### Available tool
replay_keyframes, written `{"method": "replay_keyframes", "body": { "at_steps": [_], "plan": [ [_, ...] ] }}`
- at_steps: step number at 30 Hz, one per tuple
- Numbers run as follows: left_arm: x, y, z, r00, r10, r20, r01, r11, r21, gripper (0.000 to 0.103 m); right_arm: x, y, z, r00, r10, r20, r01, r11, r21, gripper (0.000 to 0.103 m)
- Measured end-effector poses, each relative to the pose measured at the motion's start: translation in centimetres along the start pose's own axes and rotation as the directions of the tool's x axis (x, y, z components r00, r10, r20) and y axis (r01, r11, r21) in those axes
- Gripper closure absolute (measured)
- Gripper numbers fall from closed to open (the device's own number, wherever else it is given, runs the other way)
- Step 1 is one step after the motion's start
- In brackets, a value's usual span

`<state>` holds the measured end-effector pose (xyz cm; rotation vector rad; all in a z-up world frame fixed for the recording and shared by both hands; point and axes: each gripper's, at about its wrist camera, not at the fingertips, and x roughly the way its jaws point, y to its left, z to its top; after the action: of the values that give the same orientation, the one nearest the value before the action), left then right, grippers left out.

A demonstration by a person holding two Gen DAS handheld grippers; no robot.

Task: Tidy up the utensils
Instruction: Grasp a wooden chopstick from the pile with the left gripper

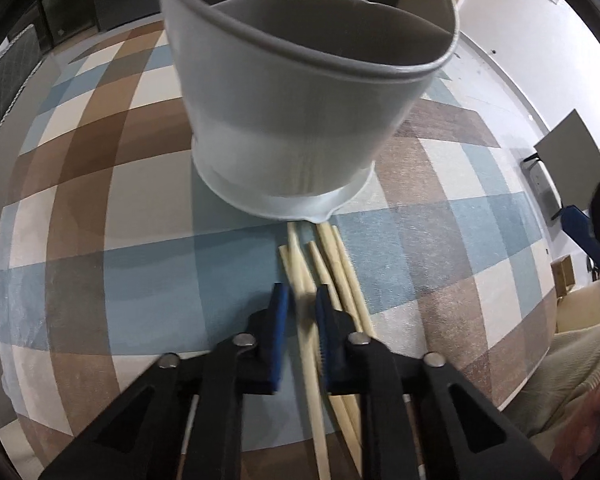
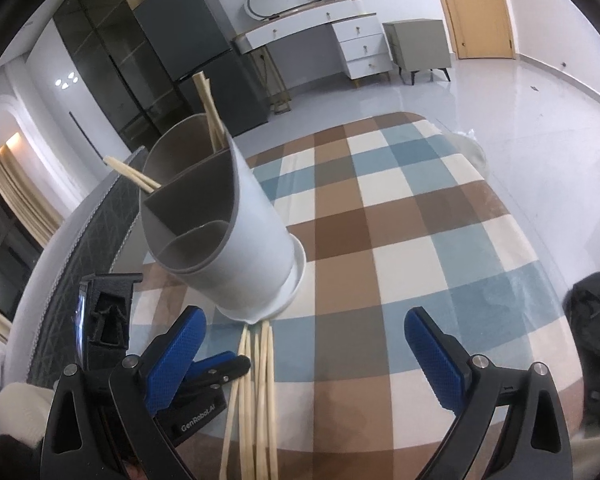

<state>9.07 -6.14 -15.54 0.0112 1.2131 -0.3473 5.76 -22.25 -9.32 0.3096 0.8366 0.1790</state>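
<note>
While the left gripper (image 1: 300,304) clamps one chopstick (image 1: 309,344) from the loose bundle (image 2: 256,392) on the checked counter (image 2: 400,240), the pick-up step is in hand. The divided holder (image 2: 224,232) stands at the bundle's 12 o'clock, some chopsticks already inside. The right gripper (image 2: 304,360) hangs wide open, empty. Next move: lift the stick clear, tip it upright and drop it into a compartment.

Even, soft indoor light fills both fisheye views, with ceiling-lamp glare on the dark cabinet (image 2: 84,80), black curved corners, and motion blur smearing the chopstick (image 1: 306,312) between the blue pads.
</note>
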Motion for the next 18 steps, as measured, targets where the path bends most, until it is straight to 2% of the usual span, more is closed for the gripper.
{"method": "replay_keyframes", "body": {
  "at_steps": [3,10,14,18],
  "plan": [
    [-0.5,0.1,-0.4,1.000,0.018,0.009,-0.019,1.000,0.019,0.101,0.0,0.6,0.0,1.000,-0.005,0.000,0.005,1.000,-0.024,0.002],
    [-1.7,2.8,-1.7,1.000,0.019,0.000,-0.019,0.999,-0.032,0.102,0.5,1.8,0.3,1.000,-0.006,-0.006,0.006,1.000,-0.029,0.002],
    [-2.5,6.0,-1.8,1.000,0.006,-0.005,-0.007,0.995,-0.097,0.102,0.6,2.3,0.3,1.000,-0.013,-0.006,0.013,0.999,-0.034,0.002],
    [-2.3,6.9,-2.1,0.999,-0.020,-0.032,0.015,0.987,-0.160,0.102,0.5,2.5,0.2,1.000,-0.020,-0.004,0.019,0.999,-0.029,0.002]
  ]
}}
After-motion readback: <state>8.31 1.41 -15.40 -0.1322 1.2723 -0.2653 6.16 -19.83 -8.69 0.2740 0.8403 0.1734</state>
